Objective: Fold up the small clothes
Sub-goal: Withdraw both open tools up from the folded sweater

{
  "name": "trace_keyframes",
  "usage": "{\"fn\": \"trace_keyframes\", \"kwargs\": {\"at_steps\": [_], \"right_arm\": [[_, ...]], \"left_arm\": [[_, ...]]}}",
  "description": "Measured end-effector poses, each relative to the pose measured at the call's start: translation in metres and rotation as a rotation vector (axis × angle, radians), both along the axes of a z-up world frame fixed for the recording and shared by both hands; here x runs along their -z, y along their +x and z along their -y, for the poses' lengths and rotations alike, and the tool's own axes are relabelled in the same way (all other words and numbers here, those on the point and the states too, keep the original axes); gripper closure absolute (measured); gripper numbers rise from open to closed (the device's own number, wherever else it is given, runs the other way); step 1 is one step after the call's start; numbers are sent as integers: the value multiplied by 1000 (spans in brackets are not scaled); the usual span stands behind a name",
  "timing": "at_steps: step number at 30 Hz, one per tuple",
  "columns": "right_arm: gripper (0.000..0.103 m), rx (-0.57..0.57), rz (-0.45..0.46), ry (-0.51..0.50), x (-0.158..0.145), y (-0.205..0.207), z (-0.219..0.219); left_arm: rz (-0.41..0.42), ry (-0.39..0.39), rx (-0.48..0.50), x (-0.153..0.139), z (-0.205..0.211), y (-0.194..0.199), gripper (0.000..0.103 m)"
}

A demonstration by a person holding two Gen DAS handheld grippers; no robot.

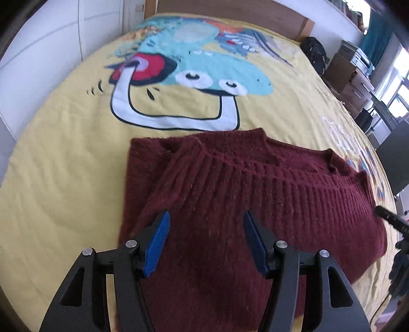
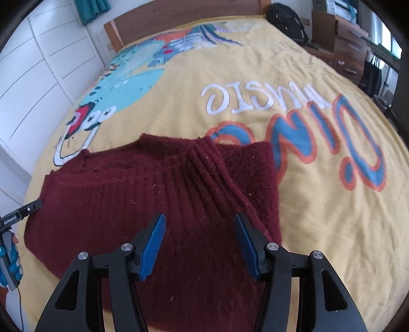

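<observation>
- A dark maroon, fuzzy rib-knit sweater (image 1: 230,194) lies partly folded on a yellow bedspread (image 1: 64,158) printed with a turquoise cartoon creature (image 1: 204,74), near the edge closest to both cameras.
- From the right wrist view, the sweater (image 2: 143,199) shows a ribbed band running across it, with one side folded inward over the body; beyond it on the bedspread (image 2: 332,229) sit blue-and-orange letters (image 2: 332,143) and white lettering.
- The left gripper (image 1: 205,242), black with blue ridged pads, hangs over the sweater's near-left part with its jaws spread apart; nothing is pinched between them.
- The right gripper (image 2: 200,242), of the same build, hangs over the sweater's near-right part, jaws likewise parted and gripping nothing.
- A wooden headboard (image 2: 189,15) stands at the far end of the bed, white cupboard doors (image 2: 30,76) line one side, and a black backpack (image 2: 286,20) rests near wooden drawers (image 2: 350,51).
</observation>
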State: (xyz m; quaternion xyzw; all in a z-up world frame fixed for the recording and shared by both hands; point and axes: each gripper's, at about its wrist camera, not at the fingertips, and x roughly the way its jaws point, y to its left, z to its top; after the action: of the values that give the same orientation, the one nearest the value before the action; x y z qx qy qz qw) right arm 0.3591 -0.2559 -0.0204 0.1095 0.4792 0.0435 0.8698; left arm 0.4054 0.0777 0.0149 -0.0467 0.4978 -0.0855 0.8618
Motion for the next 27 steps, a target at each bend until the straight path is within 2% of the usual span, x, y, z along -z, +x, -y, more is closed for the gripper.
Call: {"fn": "trace_keyframes", "kwargs": {"at_steps": [5, 10, 14, 22, 27], "right_arm": [[45, -26, 8, -8, -7, -32, -9], [45, -14, -42, -21, 14, -53, -8], [45, 48, -85, -3, 29, -65, 9], [45, 79, -58, -5, 4, -95, 21], [45, 90, -26, -6, -19, -120, 26]], "left_arm": [[2, -14, -13, 2, -4, -28, 49], [-17, -16, -25, 13, -8, -49, 49], [-46, 2, -21, 22, -8, -55, 49], [-55, -27, -40, 4, -22, -70, 49], [-40, -43, -69, -12, -37, -89, 37]]}}
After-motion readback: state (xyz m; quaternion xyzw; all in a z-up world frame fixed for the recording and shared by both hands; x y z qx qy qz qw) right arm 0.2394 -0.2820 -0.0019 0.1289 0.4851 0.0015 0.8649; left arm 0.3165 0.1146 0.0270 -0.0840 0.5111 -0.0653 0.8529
